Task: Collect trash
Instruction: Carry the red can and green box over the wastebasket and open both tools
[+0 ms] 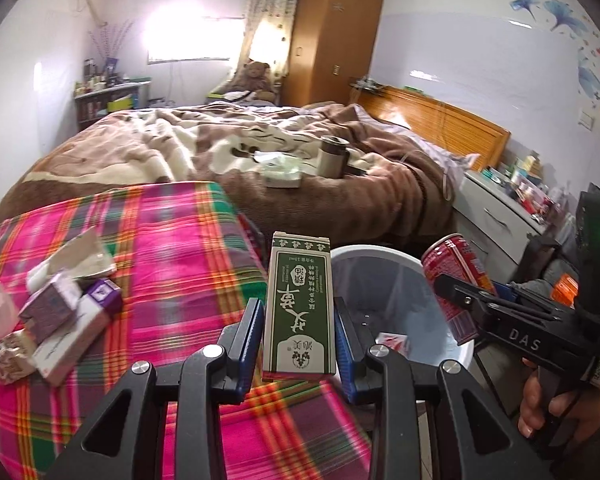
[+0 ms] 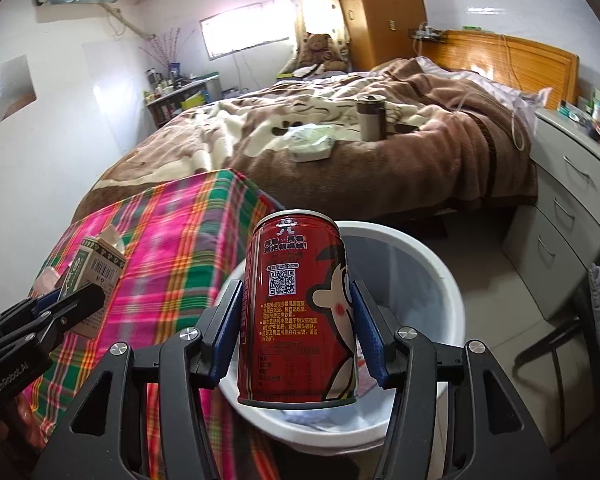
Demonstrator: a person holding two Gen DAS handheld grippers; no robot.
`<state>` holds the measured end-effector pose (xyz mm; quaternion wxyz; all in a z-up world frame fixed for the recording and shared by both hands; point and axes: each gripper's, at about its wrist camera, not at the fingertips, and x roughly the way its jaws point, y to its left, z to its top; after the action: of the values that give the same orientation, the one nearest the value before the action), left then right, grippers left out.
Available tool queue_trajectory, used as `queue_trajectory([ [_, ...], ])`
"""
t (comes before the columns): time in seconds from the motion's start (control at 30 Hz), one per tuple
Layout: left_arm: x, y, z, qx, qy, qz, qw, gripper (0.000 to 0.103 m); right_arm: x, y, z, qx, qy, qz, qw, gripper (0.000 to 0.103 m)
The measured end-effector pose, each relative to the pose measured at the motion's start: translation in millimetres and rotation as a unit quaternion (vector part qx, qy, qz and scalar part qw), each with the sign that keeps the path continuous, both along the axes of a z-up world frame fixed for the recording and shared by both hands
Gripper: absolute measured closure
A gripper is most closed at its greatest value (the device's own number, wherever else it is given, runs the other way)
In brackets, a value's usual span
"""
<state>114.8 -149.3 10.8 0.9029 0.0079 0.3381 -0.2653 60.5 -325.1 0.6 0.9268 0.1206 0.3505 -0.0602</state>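
Note:
My left gripper [image 1: 298, 316] is shut on a green and white carton [image 1: 298, 308], held upright over the edge of the plaid-covered table [image 1: 172, 248], beside the white trash bin [image 1: 380, 276]. My right gripper [image 2: 296, 312] is shut on a red drink can [image 2: 298, 312], held upright above the white trash bin [image 2: 416, 280]. The can [image 1: 458, 276] and right gripper also show in the left wrist view, over the bin's right rim. The carton [image 2: 96, 280] and left gripper show at the left of the right wrist view. The bin holds some litter [image 1: 394, 342].
More trash lies on the plaid cloth at left: purple and white boxes [image 1: 66, 312], torn paper [image 1: 80, 260] and a wrapper [image 1: 8, 360]. Behind is a bed with a brown blanket [image 1: 220, 148], a tissue pack [image 1: 282, 170] and a cup [image 1: 332, 156]. White drawers [image 2: 572, 208] stand right.

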Motion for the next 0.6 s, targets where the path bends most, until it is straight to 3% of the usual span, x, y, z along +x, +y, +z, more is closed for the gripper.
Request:
queue_trajectory([
  [0.6, 16.3, -73.0, -28.8, 0.017, 0.043, -0.053, 0.9976, 0.069, 1.2, -49.7, -28.6, 0.009, 0.056, -0.021, 0.998, 0.049],
])
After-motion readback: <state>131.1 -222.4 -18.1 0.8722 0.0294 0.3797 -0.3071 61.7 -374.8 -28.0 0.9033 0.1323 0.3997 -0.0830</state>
